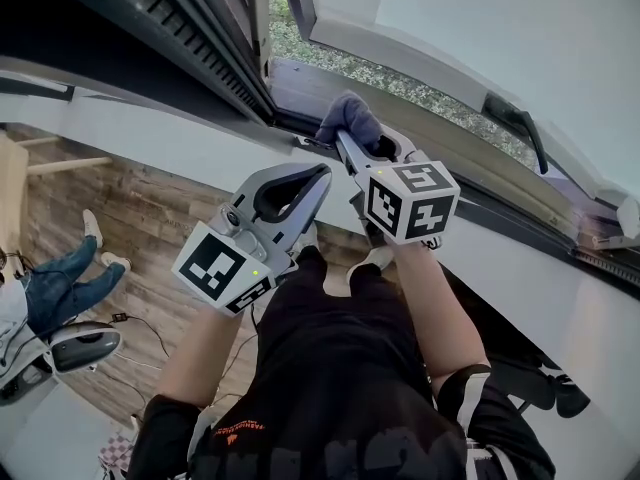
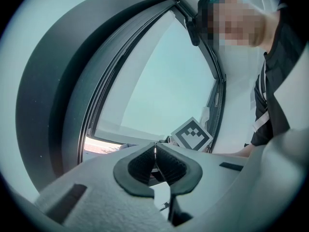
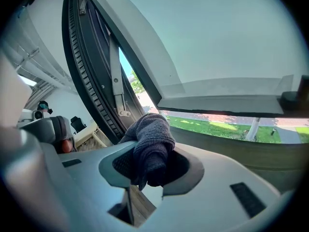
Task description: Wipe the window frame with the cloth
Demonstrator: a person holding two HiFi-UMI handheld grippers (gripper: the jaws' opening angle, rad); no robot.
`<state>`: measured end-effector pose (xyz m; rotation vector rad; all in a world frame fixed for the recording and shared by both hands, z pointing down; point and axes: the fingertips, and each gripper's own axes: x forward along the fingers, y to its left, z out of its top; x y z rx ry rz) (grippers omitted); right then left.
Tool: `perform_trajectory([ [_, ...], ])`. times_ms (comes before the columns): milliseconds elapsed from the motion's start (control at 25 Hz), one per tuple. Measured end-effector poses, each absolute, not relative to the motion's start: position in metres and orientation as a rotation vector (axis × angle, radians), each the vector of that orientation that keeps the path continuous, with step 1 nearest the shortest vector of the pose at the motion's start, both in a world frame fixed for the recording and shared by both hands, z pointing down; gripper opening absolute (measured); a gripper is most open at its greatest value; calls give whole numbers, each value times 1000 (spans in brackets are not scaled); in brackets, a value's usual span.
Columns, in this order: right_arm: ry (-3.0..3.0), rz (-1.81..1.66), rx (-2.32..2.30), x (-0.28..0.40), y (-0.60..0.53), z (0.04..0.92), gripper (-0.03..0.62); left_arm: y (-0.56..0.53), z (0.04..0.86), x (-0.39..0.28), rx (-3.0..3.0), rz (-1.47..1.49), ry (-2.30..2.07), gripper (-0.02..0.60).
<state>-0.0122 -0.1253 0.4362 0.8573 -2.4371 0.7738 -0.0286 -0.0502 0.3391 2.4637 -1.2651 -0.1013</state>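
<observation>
Clamping a bunched dark grey cloth (image 3: 152,141) in the right gripper (image 3: 153,164), jaws squeezing its middle, with a rounded wad sticking out past the tips. Reaching with that wad into the lower corner of the dark window frame (image 3: 87,71), right where the bottom rail (image 1: 540,230) and the ribbed side are joining. Looking to be touching there in the head view, though not showing contact for certain.

Holding the left gripper (image 1: 322,174) back from the window, just beside the right one, jaws meeting tip to tip on nothing.

Standing open beyond the frame: the white sash (image 1: 450,13) with its dark handle (image 1: 515,120), and grass (image 1: 288,38) showing through the gap.

Judging progress: cloth in hand and brought to the frame, so pick-up done, and wiping seemingly sitting at one end of the rail. Showing no streak, dust line or cleaner patch anywhere, so not telling how much is already covered. Probably remaining: the long run of bottom rail stretching off toward the handle, plus the ribbed side rising beside the cloth.
</observation>
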Motion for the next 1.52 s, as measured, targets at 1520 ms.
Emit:
perform_trajectory([
  [1520,-2695,677,845,17,-123,349,120,-47,292,-32,2529,-109,-1345,21],
])
